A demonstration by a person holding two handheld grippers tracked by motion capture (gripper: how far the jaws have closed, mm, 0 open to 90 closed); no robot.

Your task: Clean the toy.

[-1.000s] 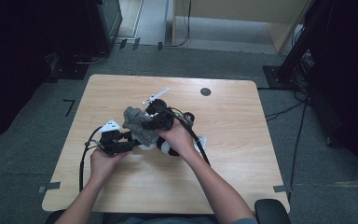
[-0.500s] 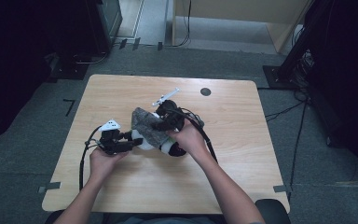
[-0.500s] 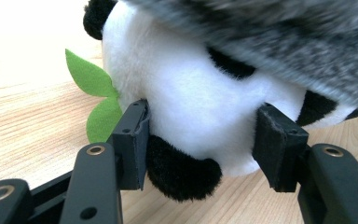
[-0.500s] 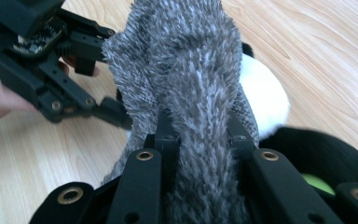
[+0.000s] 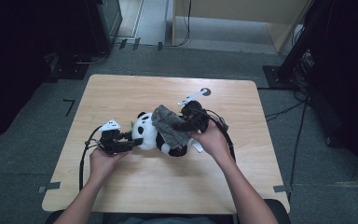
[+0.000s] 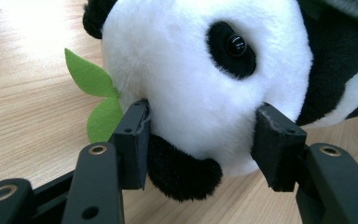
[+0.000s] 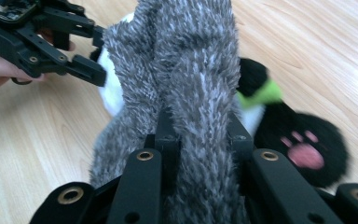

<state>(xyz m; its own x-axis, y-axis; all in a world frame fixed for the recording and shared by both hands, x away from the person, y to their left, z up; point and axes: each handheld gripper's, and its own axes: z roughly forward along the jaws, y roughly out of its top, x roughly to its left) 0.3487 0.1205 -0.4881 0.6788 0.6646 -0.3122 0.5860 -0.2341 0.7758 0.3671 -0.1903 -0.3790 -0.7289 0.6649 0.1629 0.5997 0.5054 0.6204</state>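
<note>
Light wood worktop (image 5: 121,196) on grey carpet, rounded corners, small black disc (image 5: 206,92) near its far edge. Person at the near side, both forearms in from below. Panda (image 5: 150,135) plush lies on its side at mid-worktop, head toward the left, black foot with pink paw pad (image 7: 307,154) toward the right. Grey cloth (image 5: 168,126), fuzzy, draped over the panda's body and bunched up at its right end. Right tool (image 5: 182,126) sits at the right of the panda, jaws closed tight on a fold of the cloth; in the right gripper view the cloth (image 7: 191,93) rises in a thick ridge straight out from between the two jaws, pinched hard. Left tool (image 5: 133,142) lies low at the panda's head, jaws about half spread and clamped on the white muzzle; in the left gripper view both pads press into the fur either side of the face (image 6: 200,79), black patch below between them. Left jaws have just been narrowing a bit on the head. Green felt leaves (image 6: 95,100) stick out beside the left pad, lying on the wood. Black cable (image 5: 81,163) loops from the left tool across the worktop.
</note>
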